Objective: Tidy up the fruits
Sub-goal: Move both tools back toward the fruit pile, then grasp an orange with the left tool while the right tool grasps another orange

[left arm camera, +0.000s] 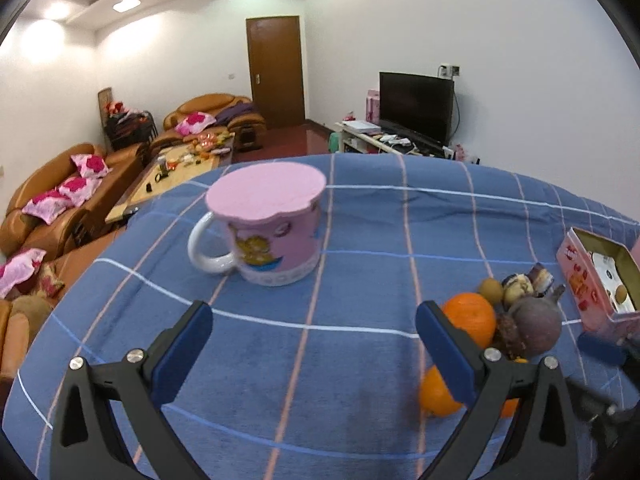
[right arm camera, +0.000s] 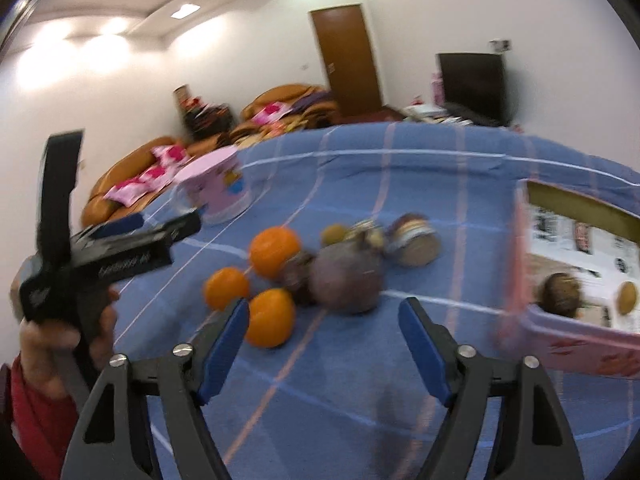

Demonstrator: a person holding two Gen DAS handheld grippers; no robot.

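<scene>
Three oranges [right arm camera: 275, 251] lie in a cluster on the blue checked cloth [right arm camera: 360, 380] with a round purple fruit [right arm camera: 346, 282], a small brown kiwi [right arm camera: 334, 234] and a few darker pieces behind. My right gripper [right arm camera: 324, 340] hovers open just in front of the purple fruit, with nothing between its pads. My left gripper [left arm camera: 314, 344] is open over bare cloth, facing a pink lidded mug [left arm camera: 268, 224]; the oranges [left arm camera: 470, 318] sit by its right finger. An open pink tin box [right arm camera: 520, 280] at the right holds a couple of brown fruits.
A hand in a red sleeve [right arm camera: 60, 336] holds the left gripper [right arm camera: 168, 222] at the left of the right wrist view. The tin box [left arm camera: 592, 276] stands near the table's right side. Sofas, a coffee table, a TV and a door lie beyond the table.
</scene>
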